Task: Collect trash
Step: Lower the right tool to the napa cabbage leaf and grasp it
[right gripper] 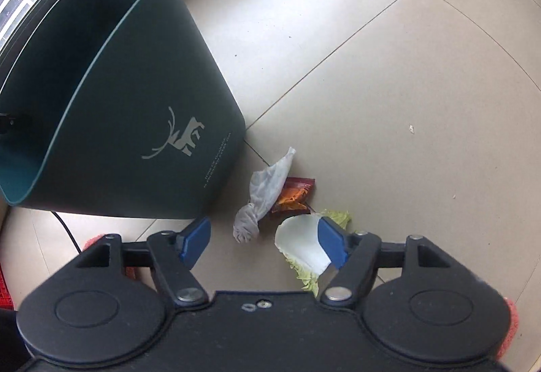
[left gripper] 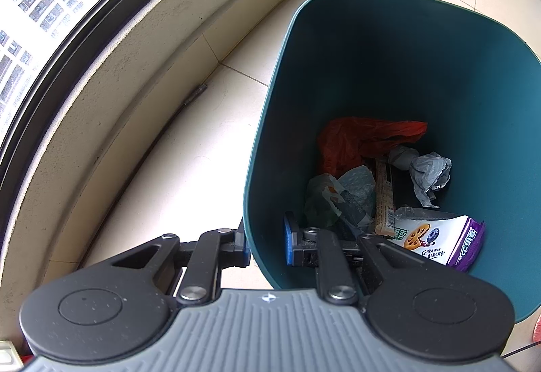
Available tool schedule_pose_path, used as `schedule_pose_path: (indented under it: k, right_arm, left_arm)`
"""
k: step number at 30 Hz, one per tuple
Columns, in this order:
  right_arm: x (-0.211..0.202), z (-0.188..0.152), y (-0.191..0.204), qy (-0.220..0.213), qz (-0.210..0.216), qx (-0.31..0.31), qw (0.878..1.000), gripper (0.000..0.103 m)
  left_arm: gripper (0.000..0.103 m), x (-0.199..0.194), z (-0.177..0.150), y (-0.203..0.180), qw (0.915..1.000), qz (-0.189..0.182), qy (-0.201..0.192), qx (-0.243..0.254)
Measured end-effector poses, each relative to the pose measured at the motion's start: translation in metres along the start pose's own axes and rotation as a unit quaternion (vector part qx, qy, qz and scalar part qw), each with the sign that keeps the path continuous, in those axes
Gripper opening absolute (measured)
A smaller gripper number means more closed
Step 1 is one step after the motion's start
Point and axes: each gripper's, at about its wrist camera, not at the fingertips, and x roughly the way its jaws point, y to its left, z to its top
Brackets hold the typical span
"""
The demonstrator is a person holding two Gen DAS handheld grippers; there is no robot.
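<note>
A dark teal trash bin [left gripper: 372, 33] is tilted; my left gripper [left gripper: 267, 241] is shut on its near rim, one finger outside, one inside. Inside lie a red plastic bag [left gripper: 358, 138], crumpled grey paper [left gripper: 427, 174], a snack bar wrapper [left gripper: 383, 203] and a white-purple snack packet [left gripper: 439, 241]. In the right wrist view the bin [right gripper: 135, 108] leans at the left. My right gripper [right gripper: 263, 241] is open just above the floor, around a crumpled white tissue [right gripper: 263, 196] and a cabbage leaf [right gripper: 304, 247]. An orange-red wrapper [right gripper: 292, 196] lies behind them.
A curved beige wall base [left gripper: 101, 74] and window [left gripper: 30, 0] run to the left of the bin. Beige floor tiles [right gripper: 405, 67] stretch to the right. A black cable [right gripper: 66, 230] lies by the bin's base. Small crumbs [right gripper: 411, 128] dot the floor.
</note>
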Motion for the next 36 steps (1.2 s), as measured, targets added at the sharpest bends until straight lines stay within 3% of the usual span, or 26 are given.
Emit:
schedule_pose_path:
  k: [4,12,19,26,32,36]
  right_arm:
    - [0.05,-0.018,0.001,0.037,-0.015,-0.03,0.999,0.09]
    - [0.123,-0.038,0.004,0.077,-0.075,-0.078,0.991,0.089]
    - [0.15,-0.048,0.0,0.089,-0.11,-0.091,0.986,0.068]
    - [0.141,-0.057,-0.004,0.079,-0.112,-0.097,0.986,0.026]
    - [0.116,-0.058,-0.008,0.051,-0.112,-0.08,0.989,0.006]
    - [0.085,-0.054,-0.025,0.025,-0.077,-0.027,0.996,0.001]
  left_arm:
    - [0.017,0.0,0.0,0.0,1.0,-0.002,0.001,-0.003]
    - [0.017,0.001,-0.001,-0.002,0.9999,0.009,0.0,0.005]
    - [0.017,0.002,-0.001,-0.007,0.9997,0.018,0.001,0.014]
    - [0.017,0.007,-0.002,-0.011,0.9997,0.017,0.002,0.016]
    - [0.017,0.006,-0.002,-0.01,0.9997,0.016,0.001,0.015]
    - [0.017,0.005,-0.002,-0.009,0.9998,0.015,0.0,0.014]
